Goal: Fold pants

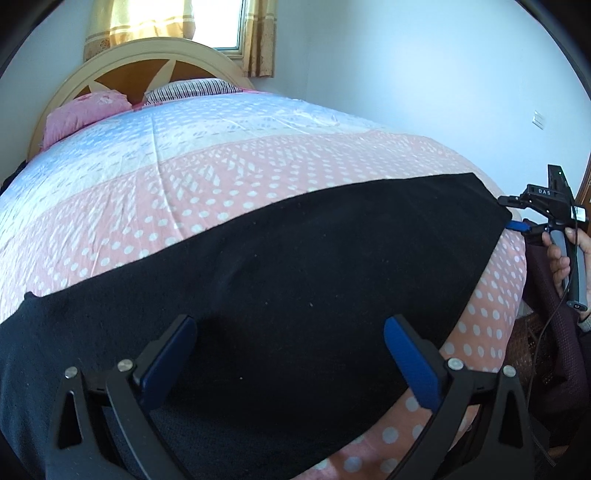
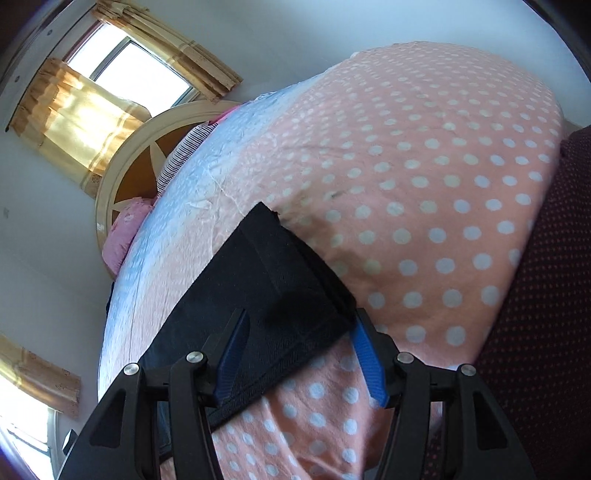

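Black pants (image 1: 295,280) lie flat in a long band across the near part of the bed. My left gripper (image 1: 290,325) is open and hovers over the cloth, one blue pad on each side. In the right wrist view the pants' end (image 2: 273,295) lies between the open blue pads of my right gripper (image 2: 301,321), which straddles the hem corner without pinching it. The right gripper also shows in the left wrist view (image 1: 517,225) at the pants' far right end, held by a hand.
The bed has a pink polka-dot and pale blue cover (image 1: 207,177), a pink pillow (image 1: 85,114), a striped pillow (image 1: 192,88) and a wooden headboard (image 1: 147,62). White walls and a curtained window (image 1: 221,22) lie beyond. A dark dotted fabric (image 2: 535,295) sits at the right.
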The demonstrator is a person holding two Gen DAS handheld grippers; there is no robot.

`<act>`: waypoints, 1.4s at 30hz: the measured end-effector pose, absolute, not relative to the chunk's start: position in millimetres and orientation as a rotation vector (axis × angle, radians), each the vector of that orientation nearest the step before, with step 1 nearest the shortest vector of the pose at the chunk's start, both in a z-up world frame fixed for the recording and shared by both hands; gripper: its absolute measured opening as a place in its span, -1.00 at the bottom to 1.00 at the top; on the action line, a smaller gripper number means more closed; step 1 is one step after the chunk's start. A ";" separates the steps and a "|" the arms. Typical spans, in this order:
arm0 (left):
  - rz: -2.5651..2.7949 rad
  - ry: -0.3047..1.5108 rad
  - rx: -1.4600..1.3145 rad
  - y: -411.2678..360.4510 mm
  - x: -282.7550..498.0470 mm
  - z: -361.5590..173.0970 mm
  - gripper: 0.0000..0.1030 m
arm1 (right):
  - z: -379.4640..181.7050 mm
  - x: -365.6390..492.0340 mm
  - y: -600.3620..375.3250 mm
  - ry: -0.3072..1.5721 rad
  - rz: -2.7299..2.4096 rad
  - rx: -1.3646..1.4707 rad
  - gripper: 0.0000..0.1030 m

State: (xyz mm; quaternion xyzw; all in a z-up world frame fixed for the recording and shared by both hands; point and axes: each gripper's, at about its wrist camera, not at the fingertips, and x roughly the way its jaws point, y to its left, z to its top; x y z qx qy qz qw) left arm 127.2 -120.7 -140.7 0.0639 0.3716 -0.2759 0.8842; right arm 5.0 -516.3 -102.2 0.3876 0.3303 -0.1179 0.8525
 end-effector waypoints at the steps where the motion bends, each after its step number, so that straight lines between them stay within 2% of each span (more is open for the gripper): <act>1: -0.575 0.772 0.141 -121.7 126.2 -141.2 1.00 | -102.9 3.8 -517.8 0.687 -0.238 0.822 0.12; 5: -0.584 0.773 0.178 -129.9 124.8 -142.4 1.00 | -104.8 3.2 -524.0 0.662 -0.205 0.877 0.06; 7: -0.589 0.770 0.184 -130.0 123.5 -142.4 1.00 | -104.9 1.8 -524.5 0.662 -0.208 0.871 -0.26; 8: -0.592 0.769 0.183 -130.1 123.3 -142.4 1.00 | -105.5 0.7 -525.0 0.660 -0.209 0.876 -0.28; 13: -0.608 0.771 0.151 -125.5 124.1 -143.0 1.00 | -101.2 -11.0 -537.3 0.645 -0.288 0.856 -0.27; 15: -0.613 0.772 0.138 -124.0 124.4 -143.2 1.00 | -102.1 -12.6 -542.2 0.642 -0.309 0.852 -0.19; 26: -0.609 0.772 0.154 -125.5 121.2 -143.6 1.00 | -113.9 -3.4 -551.2 0.677 -0.090 0.979 -0.22; 30: -0.610 0.773 0.152 -125.7 120.7 -143.7 1.00 | -117.8 -8.6 -555.8 0.680 -0.091 1.007 -0.63; 31: -0.610 0.773 0.152 -125.8 121.1 -143.6 1.00 | -114.5 -7.8 -552.3 0.681 -0.091 0.980 -0.71; 34: -0.613 0.772 0.147 -126.1 121.5 -143.5 1.00 | -98.6 -6.0 -540.7 0.663 -0.092 0.890 -0.75; 42: -0.583 0.759 0.047 -106.5 118.6 -134.5 1.00 | -18.5 0.2 -454.1 0.557 0.060 0.613 -0.75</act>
